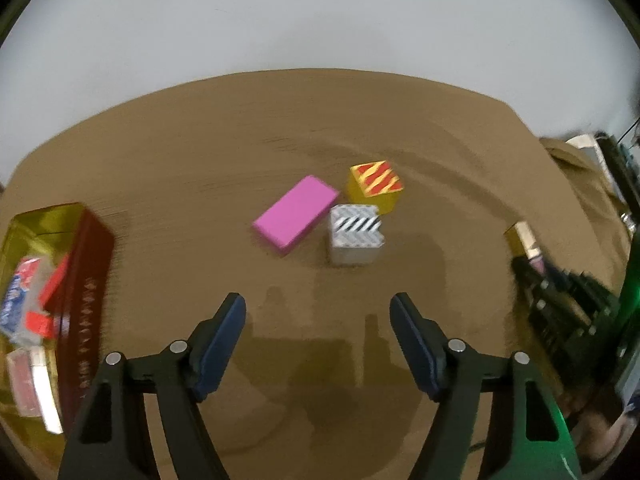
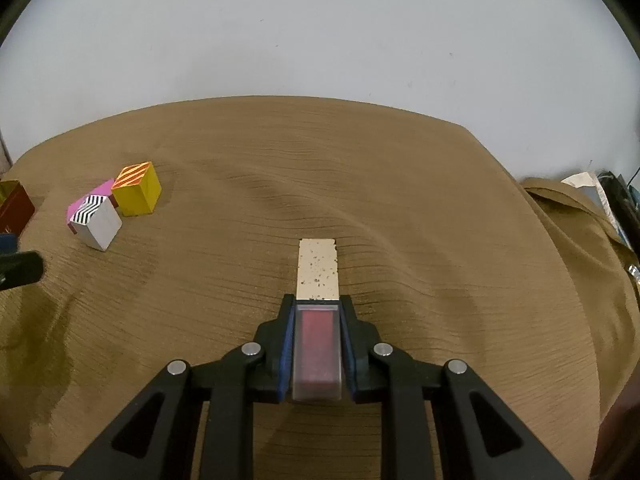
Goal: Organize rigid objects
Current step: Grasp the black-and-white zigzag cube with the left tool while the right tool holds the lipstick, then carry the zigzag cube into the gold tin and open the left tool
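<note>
Right gripper (image 2: 318, 344) first: its jaws are clamped tight on a slim block, a clear-cased red piece (image 2: 317, 350) at the near end with a cream, dark-speckled bar (image 2: 318, 270) reaching out beyond the fingertips, far end low over the cloth (touching it or not, I can't say). Under it lies the brown ribbed cloth (image 2: 400, 208) that covers the worktop, rumpled into soft folds just beyond the bar.

Over to the left gripper (image 1: 318, 312): jaws standing wide, blue pads (image 1: 224, 344) facing each other, nothing between them, only bare cloth and their own shadows below. No earlier view here, so that is all to say of them.

Out beyond those open jaws, three blocks sit in a tight cluster mid-worktop. Nearest is the silver cube with black and white zigzag stripes on top (image 1: 354, 234). To its left, lying flat and angled, the pink rectangular block (image 1: 296, 216), its corner right against the silver cube. Just behind the silver one, the yellow cube with a red and yellow striped top (image 1: 376, 186), close beside both.

Far left in the left wrist view, the dark red box with a gold lining (image 1: 86, 280) stands open, holding red, white and blue packs (image 1: 28, 308) (too blurred to name them).

At the right edge of that same view the right gripper shows dimly with its bar.
</note>
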`<state>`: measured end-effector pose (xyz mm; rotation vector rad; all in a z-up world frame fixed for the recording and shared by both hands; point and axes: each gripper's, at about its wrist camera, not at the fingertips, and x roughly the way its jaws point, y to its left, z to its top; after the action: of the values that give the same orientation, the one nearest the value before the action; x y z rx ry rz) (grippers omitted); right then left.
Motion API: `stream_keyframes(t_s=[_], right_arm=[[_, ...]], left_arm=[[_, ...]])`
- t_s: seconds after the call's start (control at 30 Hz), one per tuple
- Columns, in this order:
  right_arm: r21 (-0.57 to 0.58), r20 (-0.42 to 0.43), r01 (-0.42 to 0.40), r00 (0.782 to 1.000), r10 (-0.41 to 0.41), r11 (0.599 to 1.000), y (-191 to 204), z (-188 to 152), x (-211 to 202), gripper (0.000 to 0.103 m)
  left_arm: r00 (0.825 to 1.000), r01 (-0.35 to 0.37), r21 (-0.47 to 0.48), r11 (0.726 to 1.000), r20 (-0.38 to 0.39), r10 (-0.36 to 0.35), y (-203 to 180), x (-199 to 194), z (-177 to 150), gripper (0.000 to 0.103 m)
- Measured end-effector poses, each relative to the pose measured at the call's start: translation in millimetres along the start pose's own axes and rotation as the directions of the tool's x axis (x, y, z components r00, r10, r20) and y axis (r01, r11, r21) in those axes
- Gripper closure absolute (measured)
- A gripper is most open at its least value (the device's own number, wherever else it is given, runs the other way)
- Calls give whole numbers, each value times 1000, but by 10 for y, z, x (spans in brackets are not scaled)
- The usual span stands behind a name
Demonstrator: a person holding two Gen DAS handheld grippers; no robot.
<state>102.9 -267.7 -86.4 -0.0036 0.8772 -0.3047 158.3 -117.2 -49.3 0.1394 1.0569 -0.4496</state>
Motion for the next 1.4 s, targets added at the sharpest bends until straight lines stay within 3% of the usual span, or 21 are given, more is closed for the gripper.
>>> stream_keyframes(t_s=[0.17,0.5,0.6,1.23,1.4], right_arm=[[1,-1,-3,1000,3,1000,-76,11,26,82],[10,-2,-11,1000,11,1000,-142,23,-14,82],[11,-2,-11,1000,11,1000,-135,23,-15,82],[10,-2,-3,1000,3,1000,-93,11,-15,82],[8,-2,0,1000,0,1000,-82,4,-11,82]], left_arm=[[1000,12,-1,1000,-26,-12,-97,199,143,52],[997,41,-39,998,-61,-43,-204,374,278,62],[996,39,-56,998,-76,-44,-205,404,284,75],[999,-37,40,998,-21,38,-282,145,34,75],[998,-55,48,997,-8,55,-152,-53,-54,76]])
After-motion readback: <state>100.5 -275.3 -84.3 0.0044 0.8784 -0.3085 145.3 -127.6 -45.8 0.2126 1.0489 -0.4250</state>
